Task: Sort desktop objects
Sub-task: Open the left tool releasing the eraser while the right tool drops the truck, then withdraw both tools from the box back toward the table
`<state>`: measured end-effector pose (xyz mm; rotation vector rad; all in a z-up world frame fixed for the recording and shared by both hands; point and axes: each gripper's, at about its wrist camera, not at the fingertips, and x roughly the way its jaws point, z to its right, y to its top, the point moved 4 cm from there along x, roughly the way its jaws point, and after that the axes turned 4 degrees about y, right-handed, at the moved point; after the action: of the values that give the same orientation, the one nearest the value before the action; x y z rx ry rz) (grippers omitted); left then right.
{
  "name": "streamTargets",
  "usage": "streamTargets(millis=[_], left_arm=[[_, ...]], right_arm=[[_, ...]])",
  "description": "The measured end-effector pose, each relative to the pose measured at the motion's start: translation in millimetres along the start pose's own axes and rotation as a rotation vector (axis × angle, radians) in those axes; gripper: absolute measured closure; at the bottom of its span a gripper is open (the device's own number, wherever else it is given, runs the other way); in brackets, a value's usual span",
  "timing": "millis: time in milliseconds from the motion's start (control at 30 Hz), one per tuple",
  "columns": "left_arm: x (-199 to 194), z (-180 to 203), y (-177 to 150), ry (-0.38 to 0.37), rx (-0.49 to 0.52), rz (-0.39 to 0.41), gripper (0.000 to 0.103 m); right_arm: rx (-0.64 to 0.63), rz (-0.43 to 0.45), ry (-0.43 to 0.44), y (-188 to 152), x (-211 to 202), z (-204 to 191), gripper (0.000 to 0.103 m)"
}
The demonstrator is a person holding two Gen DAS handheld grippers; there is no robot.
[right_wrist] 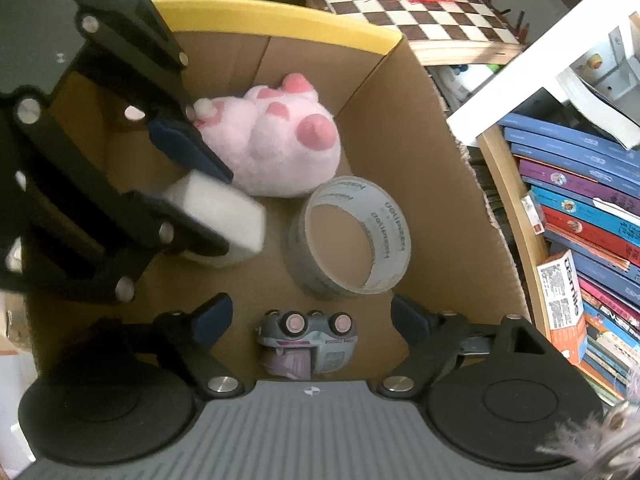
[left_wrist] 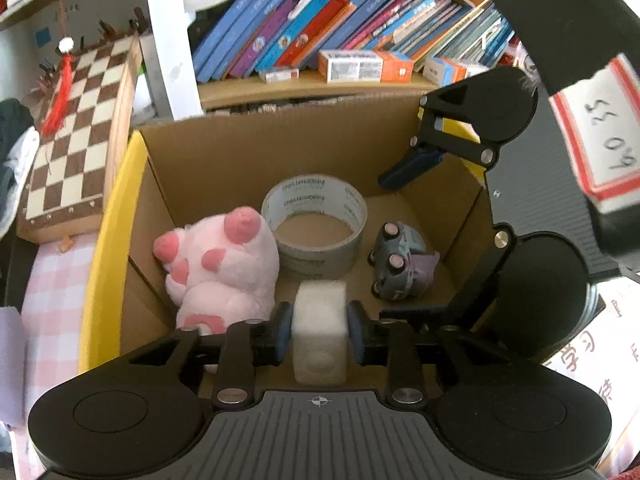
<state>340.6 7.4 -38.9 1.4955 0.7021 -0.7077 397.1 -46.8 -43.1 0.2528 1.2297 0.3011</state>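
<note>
Hovering over the cardboard box (left_wrist: 224, 148), the left tool (left_wrist: 319, 334) grips a white foam block (left_wrist: 320, 332), right tool (right_wrist: 312, 320) spread wide and empty above the toy car (right_wrist: 308, 340) at six o'clock, plush (right_wrist: 276, 144) and tape roll (right_wrist: 352, 236) already in.

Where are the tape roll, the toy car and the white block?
tape roll (left_wrist: 320, 258), left wrist view, outer side wall
toy car (right_wrist: 308, 334), right wrist view, underside
white block (left_wrist: 320, 328), left wrist view, top face
</note>
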Motion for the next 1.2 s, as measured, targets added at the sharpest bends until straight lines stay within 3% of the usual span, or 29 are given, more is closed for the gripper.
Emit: streamTargets(millis=[100,167,367,767,867,1200], left_arm=[[-9.9,-0.8,2.4,0.015,0.007,0.039,0.038],[-16.5,-1.0,3.9,0.024,0.009,0.062,0.034],[-36.3,0.4,6.8,0.043,0.009,0.122,0.030],[-83.4,3.0,0.9,0.086,-0.007,0.247,0.021],[-98.2,2.1,-1.7,0.100,-0.014,0.288,0.017],[-135.0,-13.0,-14.4,0.131,-0.098,0.384,0.016]], right_arm=[[0.013,0.019,-0.017,0.0,-6.5,0.3,0.014],[0.024,0.030,-0.030,-0.9,-12.1,1.7,0.014],[0.077,0.082,-0.077,-6.0,-34.3,6.7,0.013],[0.362,0.235,-0.201,-25.6,-77.0,11.7,0.011],[0.416,0.284,-0.250,-29.8,-93.0,7.9,0.011],[0.614,0.437,-0.331,-43.1,-138.9,-18.8,0.008]])
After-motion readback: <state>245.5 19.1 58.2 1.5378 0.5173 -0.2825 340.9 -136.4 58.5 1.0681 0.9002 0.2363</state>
